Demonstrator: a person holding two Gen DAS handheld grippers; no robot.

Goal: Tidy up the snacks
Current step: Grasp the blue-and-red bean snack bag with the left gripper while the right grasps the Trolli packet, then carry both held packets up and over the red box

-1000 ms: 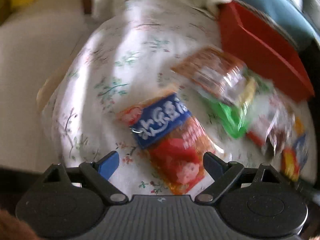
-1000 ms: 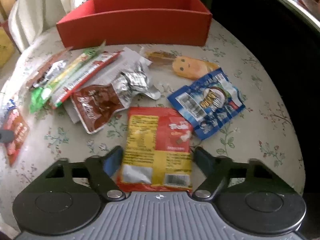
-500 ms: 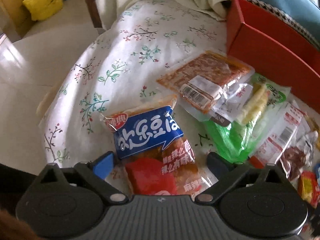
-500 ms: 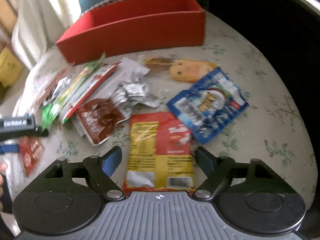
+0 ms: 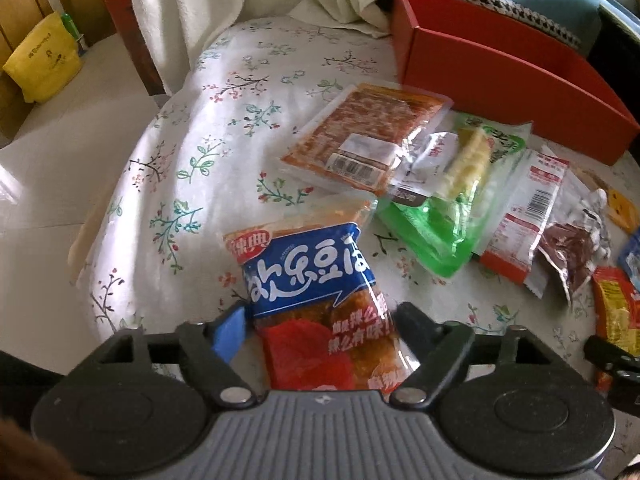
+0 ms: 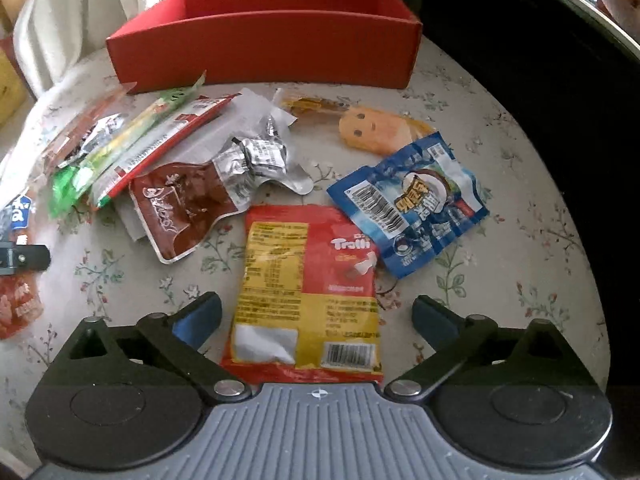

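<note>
Snack packets lie on a round table with a floral cloth [image 5: 224, 128]. A long red box [image 6: 264, 56] stands at the back, with nothing visible in the part of its inside that shows. My left gripper [image 5: 320, 328] points down over a blue and red packet [image 5: 312, 292]. That packet lies between the fingers, whose pads stand close by its sides without squeezing it. My right gripper [image 6: 316, 308] has its jaws opening wide. A red and yellow Trolli packet [image 6: 308, 292] lies flat between them, untouched.
A pile of packets sits between the two grippers: an orange-brown one [image 5: 368, 132], a green one [image 5: 448, 216] and a brown one [image 6: 180, 208]. A blue packet [image 6: 416, 208] and an orange one with a face [image 6: 376, 132] lie right. The table drops to the floor on the left.
The right jaws have spread well apart, away from the Trolli packet's sides. The left gripper has slid and rolled so the blue and red packet sits deeper between its fingers.
</note>
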